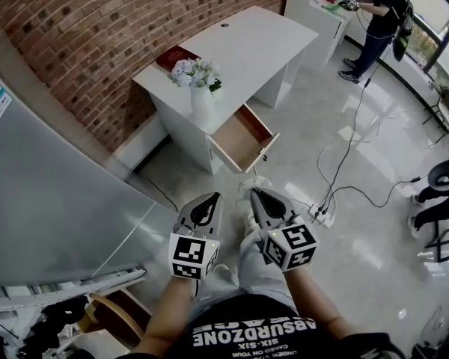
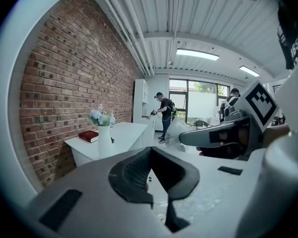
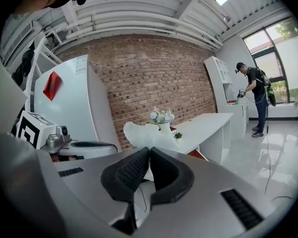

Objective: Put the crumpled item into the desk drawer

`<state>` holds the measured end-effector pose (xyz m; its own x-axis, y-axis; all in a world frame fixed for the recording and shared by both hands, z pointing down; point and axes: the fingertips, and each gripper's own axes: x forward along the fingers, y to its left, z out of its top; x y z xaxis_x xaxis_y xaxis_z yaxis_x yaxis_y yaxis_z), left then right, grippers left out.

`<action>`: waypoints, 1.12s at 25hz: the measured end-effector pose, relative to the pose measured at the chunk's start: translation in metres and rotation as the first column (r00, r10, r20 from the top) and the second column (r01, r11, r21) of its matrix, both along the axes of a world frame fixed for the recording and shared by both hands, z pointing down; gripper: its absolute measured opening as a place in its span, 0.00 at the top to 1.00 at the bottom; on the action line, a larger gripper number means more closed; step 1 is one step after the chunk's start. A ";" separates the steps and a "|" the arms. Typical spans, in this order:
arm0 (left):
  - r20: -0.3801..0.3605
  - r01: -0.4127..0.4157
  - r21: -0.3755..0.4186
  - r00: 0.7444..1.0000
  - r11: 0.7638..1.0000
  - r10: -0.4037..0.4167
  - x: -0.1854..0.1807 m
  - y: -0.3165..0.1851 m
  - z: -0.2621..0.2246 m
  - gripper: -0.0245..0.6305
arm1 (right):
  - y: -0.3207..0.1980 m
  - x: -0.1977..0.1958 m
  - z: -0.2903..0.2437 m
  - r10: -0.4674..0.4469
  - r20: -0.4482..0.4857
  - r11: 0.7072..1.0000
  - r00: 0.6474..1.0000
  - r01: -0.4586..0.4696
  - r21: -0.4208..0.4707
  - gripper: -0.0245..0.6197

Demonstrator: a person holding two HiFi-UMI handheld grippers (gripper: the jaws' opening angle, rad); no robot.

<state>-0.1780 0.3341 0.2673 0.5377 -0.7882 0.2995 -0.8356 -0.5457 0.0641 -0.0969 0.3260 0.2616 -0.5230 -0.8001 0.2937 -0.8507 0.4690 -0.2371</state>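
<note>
**Crumpled Wad Held Short of Open Drawer**

The crumpled white wad (image 3: 145,133), apparently light, soft and easily crushed, was pinched by one edge in the closed tips of the right gripper (image 1: 257,193). It hung above the floor, short of the open desk drawer (image 1: 241,137). A gentle pinch on a fold looked sufficient. The left gripper (image 1: 209,198) hung just beside, jaws together and empty.

Red brick wall (image 1: 97,43) fills the upper left, a white rectangular desk (image 1: 262,47) stands against it on the glossy pale grey floor (image 1: 374,223), a tall white cabinet (image 1: 331,32) sits upper right near large windows (image 2: 203,100), and long ceiling strip lights (image 2: 197,54) glow overhead.
</note>
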 end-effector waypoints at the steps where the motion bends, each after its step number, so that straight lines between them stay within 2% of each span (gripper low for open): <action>1: -0.001 -0.001 -0.002 1.000 1.000 0.001 0.001 -0.005 0.001 0.96 | -0.006 0.001 0.001 -0.003 0.002 1.000 1.000 0.003 -0.002 0.95; 16: 0.014 0.013 -0.022 1.000 1.000 -0.013 0.020 -0.083 0.014 0.96 | -0.091 0.022 0.015 -0.027 0.032 0.999 0.999 0.029 -0.038 0.95; 28: 0.061 0.031 -0.041 0.998 0.999 -0.029 0.029 -0.142 0.022 0.96 | -0.157 0.042 0.036 -0.040 0.069 0.995 0.997 0.046 -0.090 0.95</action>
<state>-0.1485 0.1923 0.2895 0.4938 -0.7897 0.3641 -0.8546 -0.5181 0.0353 -0.0550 0.1689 0.2974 -0.5769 -0.7481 0.3280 -0.8113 0.4782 -0.3364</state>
